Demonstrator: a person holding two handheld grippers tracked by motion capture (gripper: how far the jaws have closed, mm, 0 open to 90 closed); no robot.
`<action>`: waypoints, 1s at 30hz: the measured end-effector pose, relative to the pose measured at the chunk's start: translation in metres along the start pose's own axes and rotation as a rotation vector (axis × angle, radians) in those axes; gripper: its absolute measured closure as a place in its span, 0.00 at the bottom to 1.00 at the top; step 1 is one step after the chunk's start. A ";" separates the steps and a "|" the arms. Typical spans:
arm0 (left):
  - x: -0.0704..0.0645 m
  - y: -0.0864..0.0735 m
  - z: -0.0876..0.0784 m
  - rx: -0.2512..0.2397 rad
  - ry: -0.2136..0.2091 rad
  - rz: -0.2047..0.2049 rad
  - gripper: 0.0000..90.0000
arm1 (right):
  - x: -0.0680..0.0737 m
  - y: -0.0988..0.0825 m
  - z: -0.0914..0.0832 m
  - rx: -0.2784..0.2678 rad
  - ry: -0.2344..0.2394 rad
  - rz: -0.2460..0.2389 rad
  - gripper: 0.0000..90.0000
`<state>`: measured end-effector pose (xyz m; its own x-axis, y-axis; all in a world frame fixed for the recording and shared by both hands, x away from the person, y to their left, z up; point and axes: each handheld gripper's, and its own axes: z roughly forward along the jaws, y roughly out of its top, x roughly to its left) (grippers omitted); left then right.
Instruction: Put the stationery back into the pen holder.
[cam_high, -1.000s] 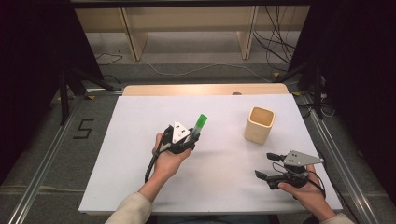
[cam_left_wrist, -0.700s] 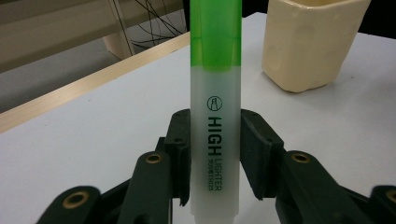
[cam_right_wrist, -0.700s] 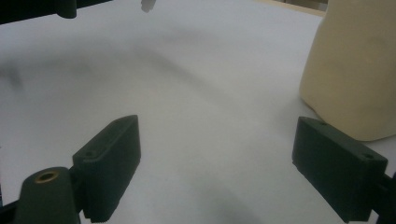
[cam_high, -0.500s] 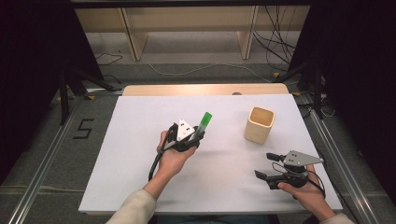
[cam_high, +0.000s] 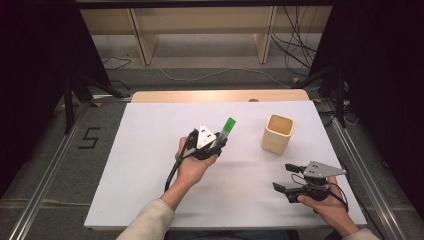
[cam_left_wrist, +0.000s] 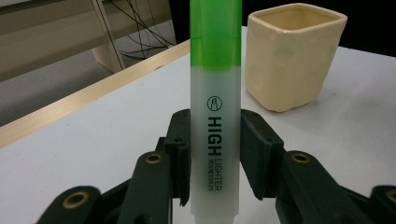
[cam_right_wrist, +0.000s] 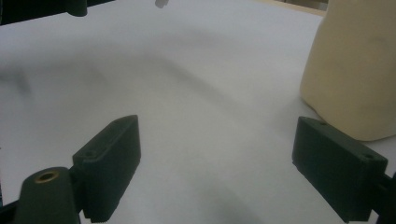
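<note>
Pickup done: my left gripper (cam_high: 220, 142) clamps the green-capped translucent highlighter (cam_left_wrist: 215, 93) above mid-table. Left: drop it in the cream square ceramic cup (cam_high: 277, 133) toward the right edge. My right gripper (cam_high: 287, 177) idle, jaws wide, near corner.

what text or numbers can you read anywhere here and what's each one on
"HIGH LIGHTER" runs along the barrel of the green highlighter, under a small round logo.
A line of tiny print beside it on the barrel is too small to read.
"5" is marked on the grey floor left of the table.
The cream cup bears no lettering that can be seen.
</note>
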<state>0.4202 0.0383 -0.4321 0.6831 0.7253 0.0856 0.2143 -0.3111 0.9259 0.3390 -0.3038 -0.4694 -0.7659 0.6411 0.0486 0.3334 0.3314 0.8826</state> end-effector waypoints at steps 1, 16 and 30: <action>0.000 0.000 0.001 0.002 0.000 0.004 0.74 | 0.000 0.000 0.000 0.000 0.000 0.000 0.18; -0.009 0.013 0.014 -0.033 -0.016 0.024 0.74 | 0.000 0.000 0.000 -0.002 0.001 0.000 0.18; -0.014 0.019 0.022 -0.047 -0.032 0.030 0.74 | 0.000 0.000 0.000 -0.004 0.002 -0.003 0.18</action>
<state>0.4297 0.0084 -0.4236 0.7111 0.6956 0.1019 0.1613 -0.3025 0.9394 0.3391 -0.3039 -0.4694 -0.7681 0.6387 0.0470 0.3290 0.3306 0.8845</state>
